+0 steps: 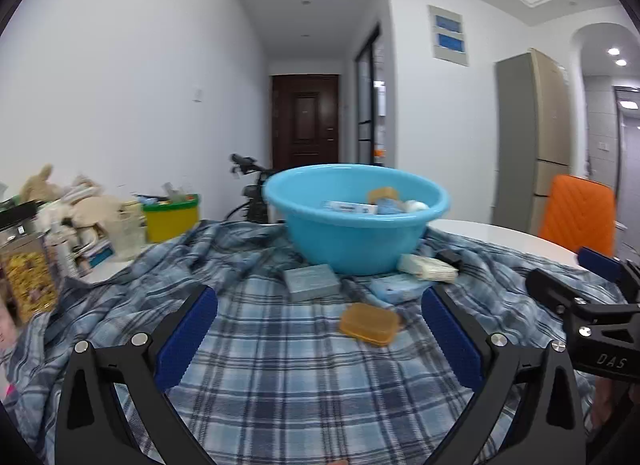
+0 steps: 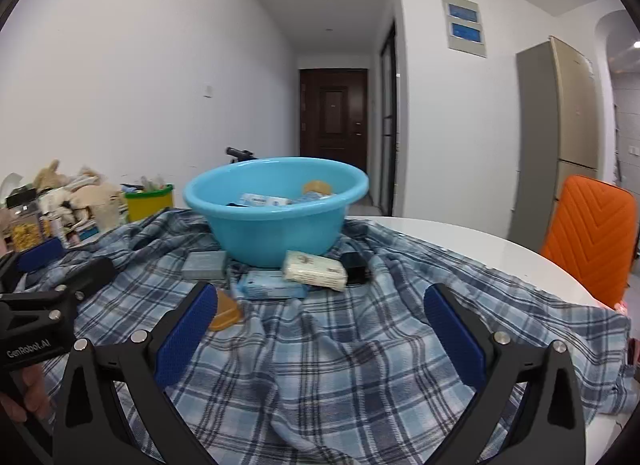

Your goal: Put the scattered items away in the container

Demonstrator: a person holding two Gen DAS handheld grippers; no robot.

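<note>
A light blue basin (image 1: 356, 221) (image 2: 276, 209) stands on a blue plaid cloth (image 1: 280, 365) (image 2: 340, 365) with several small packs inside. In front of it lie a grey box (image 1: 311, 282) (image 2: 205, 266), a blue tissue pack (image 1: 398, 289) (image 2: 272, 285), a white tissue pack (image 1: 427, 268) (image 2: 315, 270), a black item (image 2: 354, 267) and an orange soap case (image 1: 370, 323) (image 2: 226, 315). My left gripper (image 1: 320, 339) is open just short of the soap case. Equally open and empty, my right gripper (image 2: 320, 339) hangs nearer the table's front; its left finger partly hides the soap case.
Clutter crowds the table's left end: a yellow-green tub (image 1: 171, 217) (image 2: 149, 201), plush toys (image 1: 60, 201) and a snack jar (image 1: 28, 277). An orange chair (image 1: 576, 213) (image 2: 592, 233) stands at the right by the white table edge (image 2: 480, 243). A fridge (image 1: 532, 137) is behind.
</note>
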